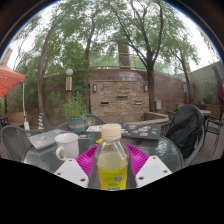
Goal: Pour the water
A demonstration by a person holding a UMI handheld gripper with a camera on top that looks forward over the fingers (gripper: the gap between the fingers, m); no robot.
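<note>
Setting: an outdoor patio under tall trees, seen from low over a round glass table; every place below is given from the bottle.
Red shape: a patch of red, perhaps a canopy or umbrella, shows far to the left of the bottle and higher up; too little of it is visible to be sure.
Chair: a metal chair back stands to the bottle's left, at the table's rim.
Mug: a white mug stands upright on the table just left of the bottle, apart from it, handle turned to the left.
Potted plant: a leafy plant in a bluish pot sits behind the bottle and a little left, on a farther table.
Bottle: a clear plastic bottle of yellowish liquid with a pale cap stands upright, close to the viewer, between the gripper's fingers.
Gripper: the gripper has its two white fingers spread either side of the bottle's lower body, pink pads facing it; whether the pads press on it cannot be told.
Brick structure: a brick fireplace or oven with a chimney rises well behind the bottle.
Dark bag: a black bag or jacket slumps over a chair to the bottle's right, beyond the table.
</note>
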